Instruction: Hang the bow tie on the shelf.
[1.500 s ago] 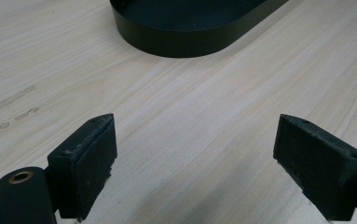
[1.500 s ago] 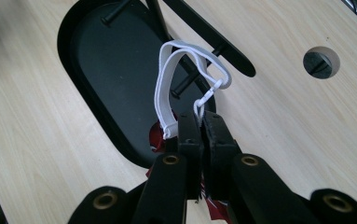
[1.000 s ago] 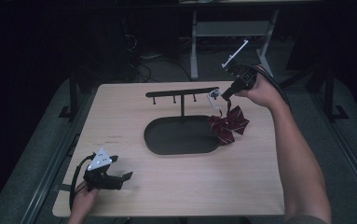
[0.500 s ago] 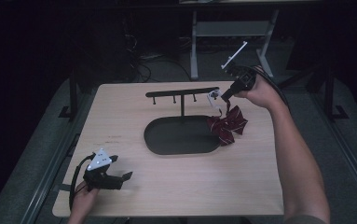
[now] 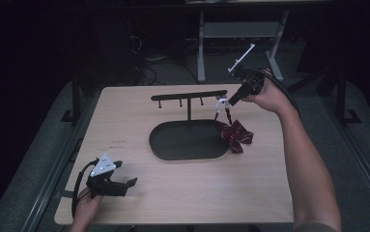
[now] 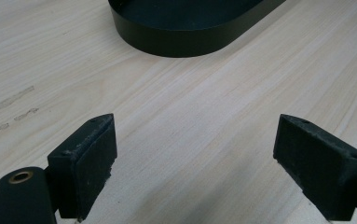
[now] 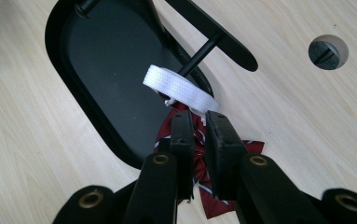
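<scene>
Hanging the dark red bow tie (image 7: pixel 223 154) means I must seat its white elastic band (image 7: pixel 181 88) fully over the end peg of the black T-shaped metal stand (image 5: pixel 188 96) before backing off. My right gripper (image 7: pixel 199 122) has just been easing apart, a narrow gap now, the bow's neck between the jaws though I can't tell if they pinch it; my left gripper (image 6: pixel 195 154) rests spread wide, holding nothing.

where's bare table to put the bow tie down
Bare wood lies left of the black tray, and along the near edge between the left hand-held gripper and the person's right forearm. It is crowded at the stand's right end, around the bow tie and the right hand-held gripper.
</scene>
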Available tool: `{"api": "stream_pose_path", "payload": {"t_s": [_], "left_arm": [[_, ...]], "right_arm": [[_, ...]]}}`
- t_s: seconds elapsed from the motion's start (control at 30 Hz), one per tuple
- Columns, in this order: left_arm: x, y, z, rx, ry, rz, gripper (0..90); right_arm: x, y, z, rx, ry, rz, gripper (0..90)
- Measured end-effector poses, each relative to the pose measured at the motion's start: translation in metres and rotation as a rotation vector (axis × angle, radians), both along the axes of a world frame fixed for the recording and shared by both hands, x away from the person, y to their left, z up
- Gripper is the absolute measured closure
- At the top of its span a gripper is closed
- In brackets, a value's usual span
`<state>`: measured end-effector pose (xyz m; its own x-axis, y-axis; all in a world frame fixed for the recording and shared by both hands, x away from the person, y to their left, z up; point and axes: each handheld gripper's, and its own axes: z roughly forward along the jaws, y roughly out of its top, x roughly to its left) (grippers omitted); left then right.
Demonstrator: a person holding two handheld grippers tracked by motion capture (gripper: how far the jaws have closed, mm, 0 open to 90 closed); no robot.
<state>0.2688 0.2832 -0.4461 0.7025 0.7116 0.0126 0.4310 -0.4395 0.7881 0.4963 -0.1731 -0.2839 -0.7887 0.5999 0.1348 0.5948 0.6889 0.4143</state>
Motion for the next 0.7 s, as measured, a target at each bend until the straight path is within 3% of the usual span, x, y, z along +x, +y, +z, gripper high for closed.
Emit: {"api": "stream_pose_path", "payload": {"t_s": [0.7], "left_arm": [[0.0,0.0,0.0,0.002,0.006,0.002,13.0]], "right_arm": [[-0.011,-0.018,-0.013,0.05,0.021,0.008,75.5]]}}
